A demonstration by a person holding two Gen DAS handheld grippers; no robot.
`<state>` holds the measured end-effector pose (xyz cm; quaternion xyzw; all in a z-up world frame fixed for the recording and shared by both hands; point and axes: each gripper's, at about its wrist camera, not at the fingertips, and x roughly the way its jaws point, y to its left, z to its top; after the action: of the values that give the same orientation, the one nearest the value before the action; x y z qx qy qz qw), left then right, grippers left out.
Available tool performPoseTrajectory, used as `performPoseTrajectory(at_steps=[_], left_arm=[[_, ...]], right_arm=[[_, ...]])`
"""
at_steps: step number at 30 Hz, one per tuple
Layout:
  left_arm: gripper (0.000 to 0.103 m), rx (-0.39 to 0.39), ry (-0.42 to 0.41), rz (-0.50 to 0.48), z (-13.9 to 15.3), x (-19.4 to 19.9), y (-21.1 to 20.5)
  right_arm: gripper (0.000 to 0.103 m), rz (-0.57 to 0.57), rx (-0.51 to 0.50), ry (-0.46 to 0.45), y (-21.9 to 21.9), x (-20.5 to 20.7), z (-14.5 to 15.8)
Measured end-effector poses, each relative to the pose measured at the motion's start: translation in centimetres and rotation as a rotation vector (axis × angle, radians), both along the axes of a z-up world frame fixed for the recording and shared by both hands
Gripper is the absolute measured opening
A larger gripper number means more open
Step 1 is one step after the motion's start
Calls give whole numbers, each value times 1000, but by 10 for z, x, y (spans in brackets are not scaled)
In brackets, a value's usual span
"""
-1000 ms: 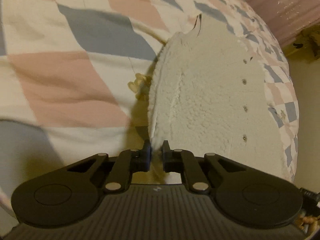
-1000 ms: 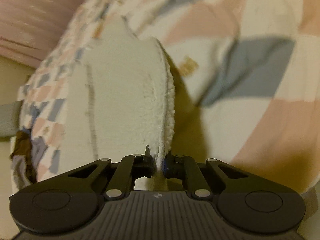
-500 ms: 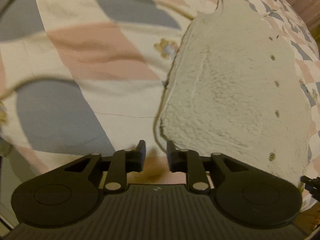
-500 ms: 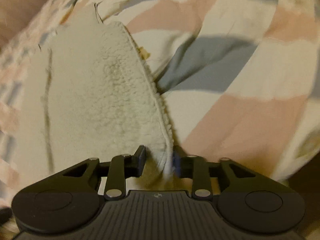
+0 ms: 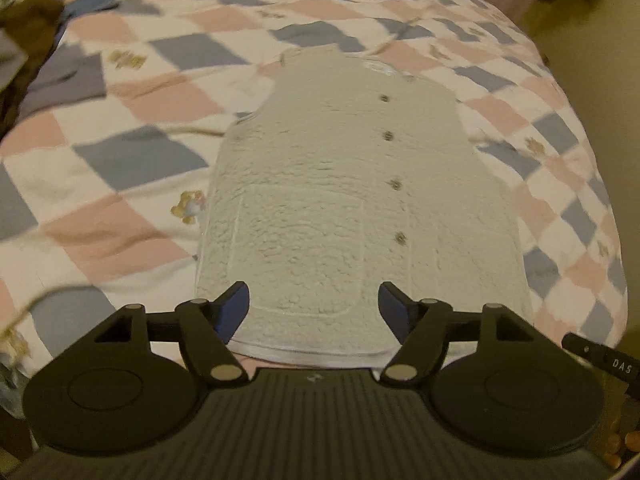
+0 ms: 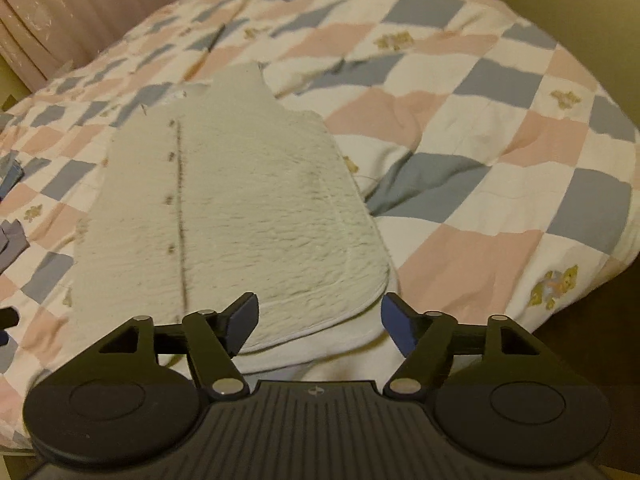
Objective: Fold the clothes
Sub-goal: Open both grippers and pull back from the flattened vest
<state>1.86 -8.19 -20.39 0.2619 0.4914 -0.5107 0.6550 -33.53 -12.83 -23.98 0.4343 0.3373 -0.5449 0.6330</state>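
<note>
A cream fleece vest (image 5: 340, 200) with a row of snap buttons lies flat on the checked quilt (image 5: 132, 152), hem toward me. It also shows in the right wrist view (image 6: 240, 216). My left gripper (image 5: 314, 312) is open and empty, just above the hem near the vest's left pocket. My right gripper (image 6: 320, 320) is open and empty, over the hem's right corner. Neither gripper touches the vest.
The quilt (image 6: 480, 160) covers a bed and drops off at its near edge. Pink curtains (image 6: 80, 8) hang behind. Dark clothes (image 5: 24, 28) lie at the far left of the bed. A grey-blue garment (image 6: 10, 236) lies at the left edge.
Both grippers held the vest's bottom corners a second ago. They let go, opened wide and drew back, and the vest now lies flat on the quilt.
</note>
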Motion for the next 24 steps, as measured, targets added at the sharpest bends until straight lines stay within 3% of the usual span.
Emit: performPoseTrajectory(at_steps=[12, 24], left_arm=[[77, -34, -128, -120, 32, -24, 67], [82, -30, -140, -180, 36, -37, 119]], right_arm=[[85, 19, -82, 39, 82, 37, 44], [90, 41, -91, 51, 124, 57, 55]])
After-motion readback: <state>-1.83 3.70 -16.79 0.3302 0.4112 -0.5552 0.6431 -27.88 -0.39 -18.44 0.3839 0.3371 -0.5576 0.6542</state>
